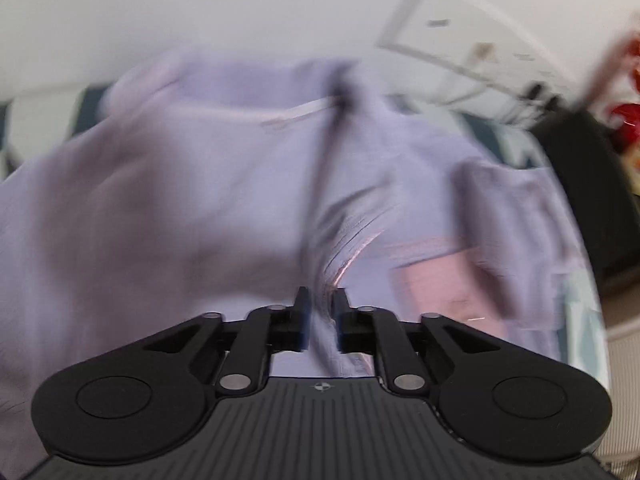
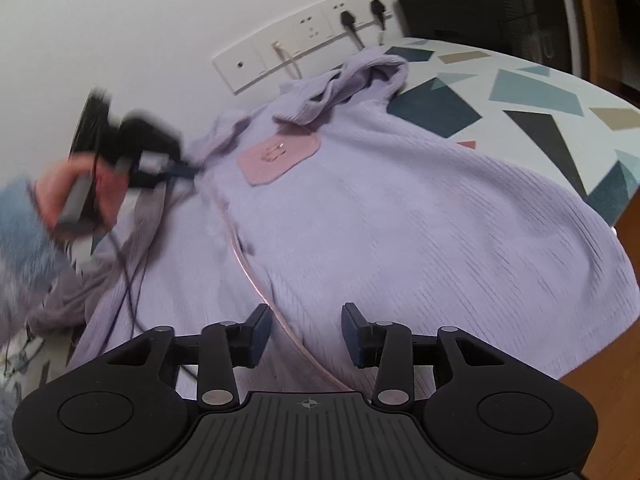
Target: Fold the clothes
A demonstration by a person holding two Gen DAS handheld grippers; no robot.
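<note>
Two tools: left tool (image 1: pixel 321 316) pinching one lilac garment (image 2: pixel 400 208).

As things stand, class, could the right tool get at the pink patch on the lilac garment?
Probably yes: the right tool is open, and the pink patch lies uncovered ahead on the lilac garment.

Soft, even indoor light, no glare. Left wrist view heavily motion-blurred; right wrist view sharper, blur at left. Fisheye bending edges, corners perhaps vignetted.
</note>
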